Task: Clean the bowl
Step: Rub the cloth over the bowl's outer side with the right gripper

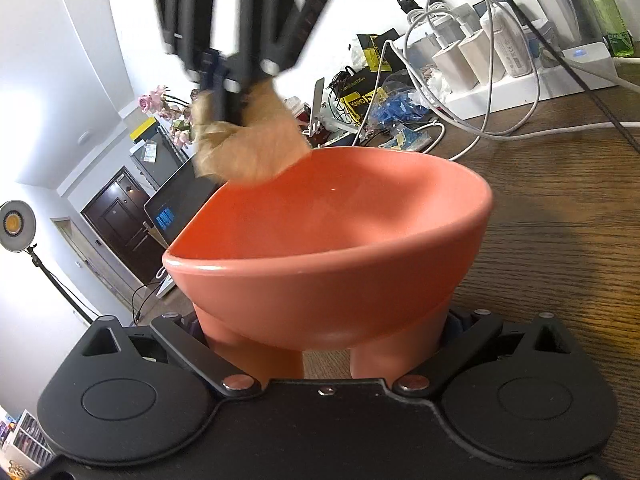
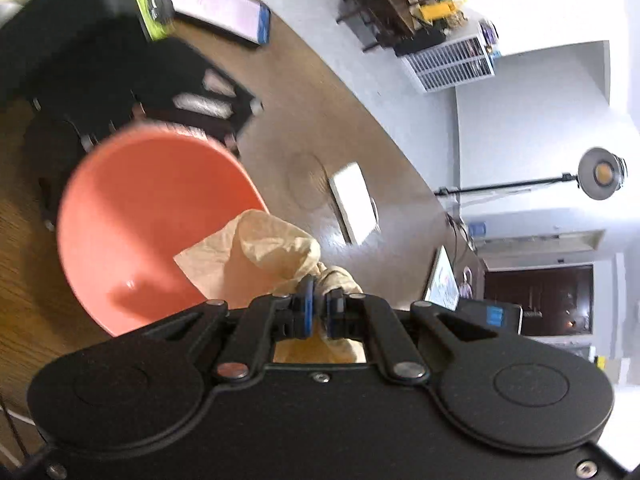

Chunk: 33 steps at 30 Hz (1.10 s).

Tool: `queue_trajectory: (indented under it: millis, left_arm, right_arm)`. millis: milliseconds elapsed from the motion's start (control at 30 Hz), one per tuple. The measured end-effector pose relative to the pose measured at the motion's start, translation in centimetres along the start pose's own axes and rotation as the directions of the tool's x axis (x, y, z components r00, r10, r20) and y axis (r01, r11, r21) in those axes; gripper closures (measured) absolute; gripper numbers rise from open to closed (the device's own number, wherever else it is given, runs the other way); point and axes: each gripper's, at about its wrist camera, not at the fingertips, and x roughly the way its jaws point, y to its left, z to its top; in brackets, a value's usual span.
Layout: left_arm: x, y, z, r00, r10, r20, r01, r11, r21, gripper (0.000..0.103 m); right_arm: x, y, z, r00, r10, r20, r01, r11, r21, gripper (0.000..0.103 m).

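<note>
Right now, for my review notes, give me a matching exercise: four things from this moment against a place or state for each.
Things:
1. bowl
2. cloth
3. right gripper
4. power strip

Places or states:
A. crumpled at the bowl's rim
B. full of white chargers, at the table's back
C. clamped by its base in the left gripper
D. shut on the cloth

Pairs: 1-C, 2-A, 3-D, 4-B

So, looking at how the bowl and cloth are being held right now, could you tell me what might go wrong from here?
1. The left hand-held gripper grips the orange bowl only by its base, tilted. A hard wipe could twist it loose.
2. The right hand-held gripper pinches just a bunch of the tan cloth, so the loose part may flop over the rim instead of wiping.
3. Cables and chargers lie close behind the bowl, so a wide stroke might snag them.
</note>
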Motion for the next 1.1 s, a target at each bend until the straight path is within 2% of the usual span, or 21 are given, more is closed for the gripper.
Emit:
queue_trajectory:
  millis: [133, 200, 367, 467, 567, 767, 833, 967, 1100]
  left_arm:
    - [0.0, 0.0, 0.0, 1.000, 0.000, 0.000, 0.000, 1.000, 0.000, 0.004]
    - [0.0, -0.1, 0.0, 1.000, 0.000, 0.000, 0.000, 1.000, 0.000, 0.004]
    - [0.1, -0.2, 0.1, 1.000, 0.000, 0.000, 0.000, 1.000, 0.000, 0.004]
    - [0.1, -0.1, 0.1, 1.000, 0.000, 0.000, 0.000, 1.000, 0.000, 0.004]
    - [0.1, -0.1, 0.0, 1.000, 0.000, -0.001, 0.000, 1.000, -0.001, 0.004]
    - [0.0, -0.1, 0.0, 1.000, 0.001, 0.000, -0.001, 1.000, 0.000, 0.004]
    - [-0.1, -0.1, 0.0, 1.000, 0.002, 0.001, -0.002, 1.000, 0.001, 0.004]
    - [-0.2, -0.1, -0.1, 1.000, 0.002, 0.002, -0.002, 1.000, 0.002, 0.004]
    - [-0.3, -0.1, -0.1, 1.000, 0.003, 0.003, -0.003, 1.000, 0.003, 0.004]
  right_arm:
    - [0.2, 2.8, -2.4, 0.997, 0.039, -0.070, -0.040, 0.999, -0.021, 0.098]
    - [1.3, 4.5, -2.4, 0.992, 0.083, -0.095, -0.088, 0.995, -0.053, 0.098]
    - [0.4, 9.1, -2.2, 0.976, 0.163, -0.141, -0.185, 0.970, -0.159, 0.098]
    - [-1.3, 11.4, -1.8, 0.966, 0.226, -0.124, -0.245, 0.953, -0.175, 0.098]
    - [-2.6, 13.0, -0.2, 0.964, 0.255, -0.073, -0.265, 0.940, -0.217, 0.099]
    - [-5.8, 12.0, 3.8, 0.941, 0.331, 0.069, -0.313, 0.929, -0.198, 0.100]
    - [-6.3, 11.4, 4.7, 0.939, 0.325, 0.114, -0.299, 0.934, -0.194, 0.099]
    - [-5.7, 8.8, 6.6, 0.950, 0.232, 0.207, -0.195, 0.964, -0.183, 0.099]
    - [-2.8, 6.5, 7.9, 0.969, 0.115, 0.218, -0.079, 0.982, -0.169, 0.099]
